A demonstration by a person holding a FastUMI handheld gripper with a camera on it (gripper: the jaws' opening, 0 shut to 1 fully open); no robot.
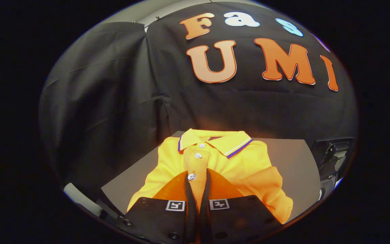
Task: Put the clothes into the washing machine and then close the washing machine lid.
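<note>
A folded yellow polo shirt (245,166) with a striped collar and white buttons lies on the grey table (293,159). My gripper (197,173) is right over the shirt's front. Its two fingers stand close together on the button strip. A narrow band of yellow fabric with one white button (191,176) sits pinched between them. The lower part of the shirt is hidden under the gripper's body.
A dark machine part (333,157) with a black housing stands past the table's right edge. A pale bar (80,198) runs below the table's left corner. Black cloth walls the booth behind and to the left.
</note>
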